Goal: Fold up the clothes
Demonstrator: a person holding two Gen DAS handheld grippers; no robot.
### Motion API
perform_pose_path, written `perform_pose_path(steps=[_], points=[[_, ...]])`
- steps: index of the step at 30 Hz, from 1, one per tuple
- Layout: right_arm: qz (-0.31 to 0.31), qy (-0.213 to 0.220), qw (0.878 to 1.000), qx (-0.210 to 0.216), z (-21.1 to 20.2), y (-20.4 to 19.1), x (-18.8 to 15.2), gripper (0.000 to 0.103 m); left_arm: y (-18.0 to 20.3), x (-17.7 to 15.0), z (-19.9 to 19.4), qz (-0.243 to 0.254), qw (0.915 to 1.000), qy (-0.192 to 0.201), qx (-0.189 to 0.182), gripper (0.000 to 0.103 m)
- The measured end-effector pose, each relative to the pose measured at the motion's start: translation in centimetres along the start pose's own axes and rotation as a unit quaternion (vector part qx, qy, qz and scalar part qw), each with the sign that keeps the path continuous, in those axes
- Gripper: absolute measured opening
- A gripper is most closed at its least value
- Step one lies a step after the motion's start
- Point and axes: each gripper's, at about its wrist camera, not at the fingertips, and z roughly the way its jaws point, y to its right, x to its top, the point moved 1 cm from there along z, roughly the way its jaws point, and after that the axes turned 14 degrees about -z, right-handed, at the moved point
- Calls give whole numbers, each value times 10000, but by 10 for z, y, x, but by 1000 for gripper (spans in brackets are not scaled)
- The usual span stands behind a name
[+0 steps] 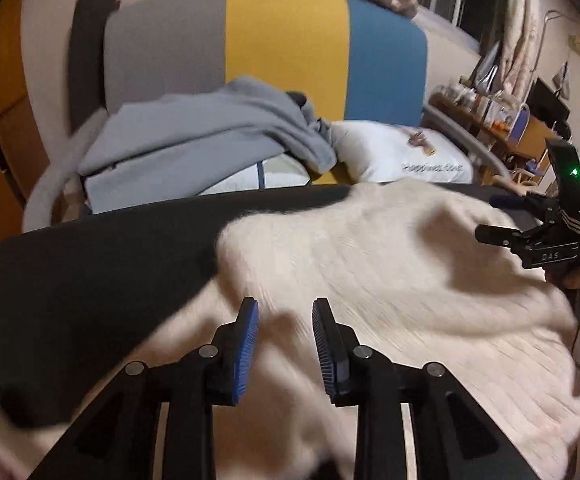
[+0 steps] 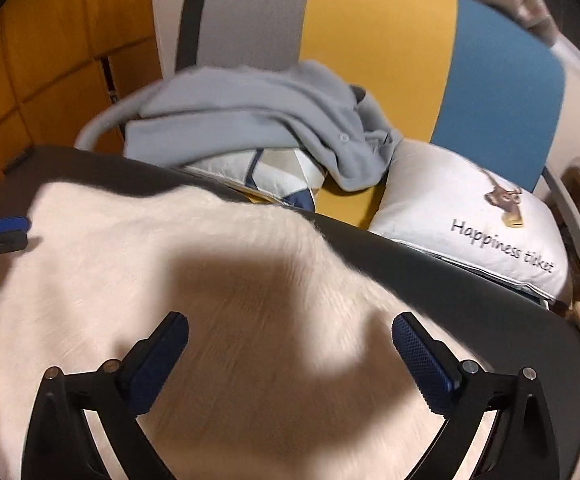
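Fuzzy, ribbed cream sweater fills my view on the dark worktop; left tongs slightly parted, right tongs wide, both empty.

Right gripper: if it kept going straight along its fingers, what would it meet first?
Most likely the cream knit sweater spread right beneath the open right gripper; the dark table edge lies beyond it, though depth is unclear.

The white pillow carries dark lettering reading "Happiness ticket", clear in the right wrist view and only blurred on the same pillow in the left wrist view. The right gripper body bears the letters "DAS".
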Motion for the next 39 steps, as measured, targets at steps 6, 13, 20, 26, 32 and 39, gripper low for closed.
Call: perform_pose_path(steps=[6,13,20,26,32,39], points=[[774,78,9949,640,-92,0,-84,103,46,-87,-84,476,9926,-67,-1120,34],[2138,-30,9752,575,-178,-19,-222,103,145,-219,-116,2616,9523,-759,-1376,36],[3032,245,9521,308,-228,-52,-309,103,184,-287,-125,3716,9205,-740,-954,44],[2369,138,9713,-132,-233,-82,-320,103,170,-279,-92,3192,9442,-767,-255,47],[2161,133,9752,-463,-230,-95,-320,103,156,-250,-105,2196,9725,-546,-554,14],[1778,-45,9802,-875,-212,-117,-300,103,70,-191,-214,288,9902,770,-1131,6]])
